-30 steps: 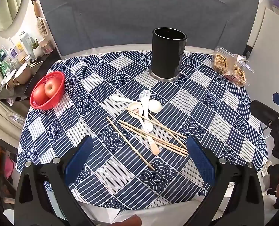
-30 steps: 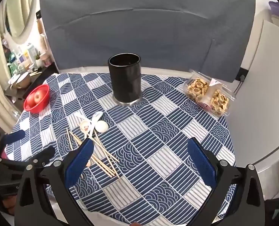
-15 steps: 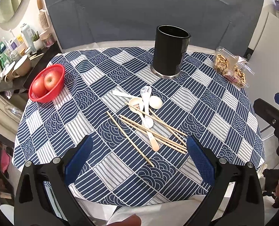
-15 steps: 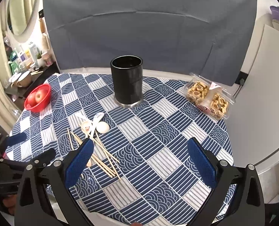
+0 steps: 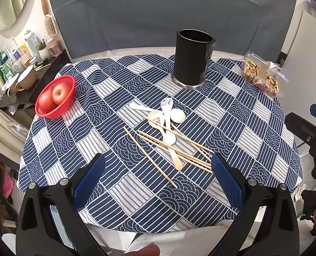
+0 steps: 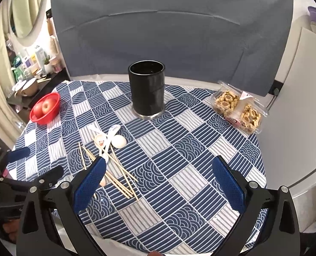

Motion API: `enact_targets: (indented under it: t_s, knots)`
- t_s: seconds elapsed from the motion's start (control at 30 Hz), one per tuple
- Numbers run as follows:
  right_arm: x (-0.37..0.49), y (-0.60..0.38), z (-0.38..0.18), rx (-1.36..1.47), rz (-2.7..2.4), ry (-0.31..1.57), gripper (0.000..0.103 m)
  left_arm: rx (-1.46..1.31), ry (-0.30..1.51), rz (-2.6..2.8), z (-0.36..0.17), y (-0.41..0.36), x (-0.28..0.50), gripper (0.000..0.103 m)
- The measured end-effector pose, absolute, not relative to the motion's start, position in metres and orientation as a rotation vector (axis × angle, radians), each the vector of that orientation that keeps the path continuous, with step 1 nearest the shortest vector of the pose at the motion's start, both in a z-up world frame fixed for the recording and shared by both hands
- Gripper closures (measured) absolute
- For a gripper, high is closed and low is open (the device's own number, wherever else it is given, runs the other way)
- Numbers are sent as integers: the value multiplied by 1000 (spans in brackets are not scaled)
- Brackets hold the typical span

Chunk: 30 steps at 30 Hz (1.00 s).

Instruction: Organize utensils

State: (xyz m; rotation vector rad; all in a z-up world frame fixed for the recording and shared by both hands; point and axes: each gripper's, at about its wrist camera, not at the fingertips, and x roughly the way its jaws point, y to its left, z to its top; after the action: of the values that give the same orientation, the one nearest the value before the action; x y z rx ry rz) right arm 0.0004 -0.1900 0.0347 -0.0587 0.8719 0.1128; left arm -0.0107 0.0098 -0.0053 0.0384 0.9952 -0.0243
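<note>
Both claws raised slightly, left claw (image 5: 156,177) & right claw (image 6: 158,180) spread, chopsticks (image 5: 175,149) ahead of left.

Your table's blue patterned tablecloth (image 5: 119,98) is carrying a black holder (image 5: 191,60), scattered chopsticks (image 5: 175,147), white spoons (image 5: 167,123), a red apple basket (image 5: 55,97) and a cookie box (image 5: 262,77).

We can read no text, brand or number in either view. The white spoon (image 5: 167,106) near the middle of the tabletop carries a small printed mark on its bowl, too small to make out. The snack box (image 6: 239,108) has a pink label along its edge, and the bottles on the side shelf (image 5: 19,51) have labels, all too blurred to read.
</note>
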Motion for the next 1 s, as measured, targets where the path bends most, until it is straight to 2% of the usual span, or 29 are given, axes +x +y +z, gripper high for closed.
enact_targets:
  t_s: [0.47, 1.0]
  knots:
    - [2, -179, 35, -185, 146, 871, 8, 69, 1006, -6, -9, 18, -15, 6]
    - [17, -183, -7, -282, 229, 943, 8, -28, 1104, 95, -50, 43, -32, 6]
